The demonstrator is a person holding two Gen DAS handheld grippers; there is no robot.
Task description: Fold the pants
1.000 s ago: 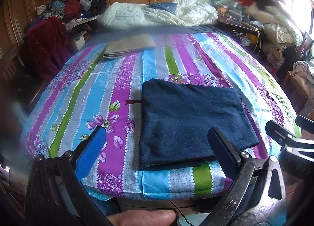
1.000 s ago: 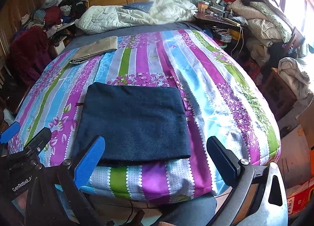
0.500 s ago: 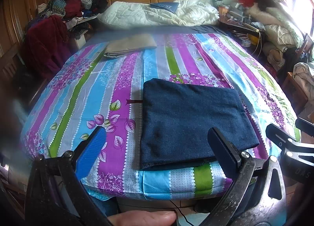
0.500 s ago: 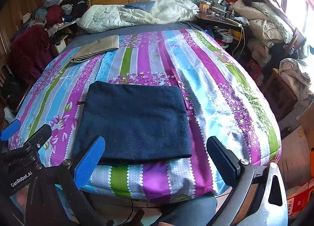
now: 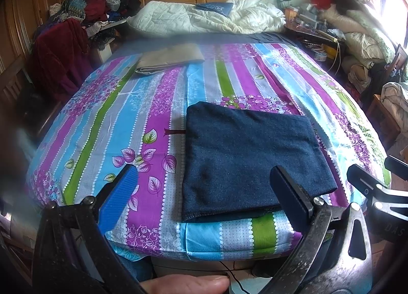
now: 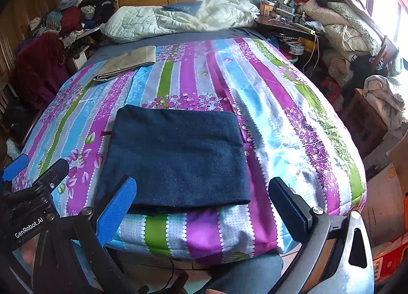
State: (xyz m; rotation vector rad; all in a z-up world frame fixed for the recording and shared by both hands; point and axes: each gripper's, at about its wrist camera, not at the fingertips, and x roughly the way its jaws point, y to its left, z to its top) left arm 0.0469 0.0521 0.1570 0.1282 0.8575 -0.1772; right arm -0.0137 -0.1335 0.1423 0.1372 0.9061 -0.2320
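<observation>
Dark blue pants (image 5: pixel 250 156) (image 6: pixel 178 158) lie folded into a flat rectangle near the foot of the bed, on the striped floral sheet (image 5: pixel 107 125) (image 6: pixel 288 125). My left gripper (image 5: pixel 204 199) hangs open in front of the bed's foot edge, apart from the pants, nothing between its fingers. My right gripper (image 6: pixel 202 207) is open too, just short of the pants' near edge and empty. In the left wrist view the right gripper's body shows at the right edge; the right wrist view has the left gripper's body at the left edge.
A folded beige garment (image 5: pixel 169 60) (image 6: pixel 126 61) lies at the far left of the bed. A white duvet (image 5: pixel 209 19) is bunched by the wooden headboard. Clothes are piled at the left (image 5: pixel 84 10), clutter and bedding at the right (image 6: pixel 339 31). A thumb (image 5: pixel 186 285) shows at the bottom.
Both grippers have drifted back and up a little, so the bed sits slightly lower in view. The pants have not moved. Both grippers stay open.
</observation>
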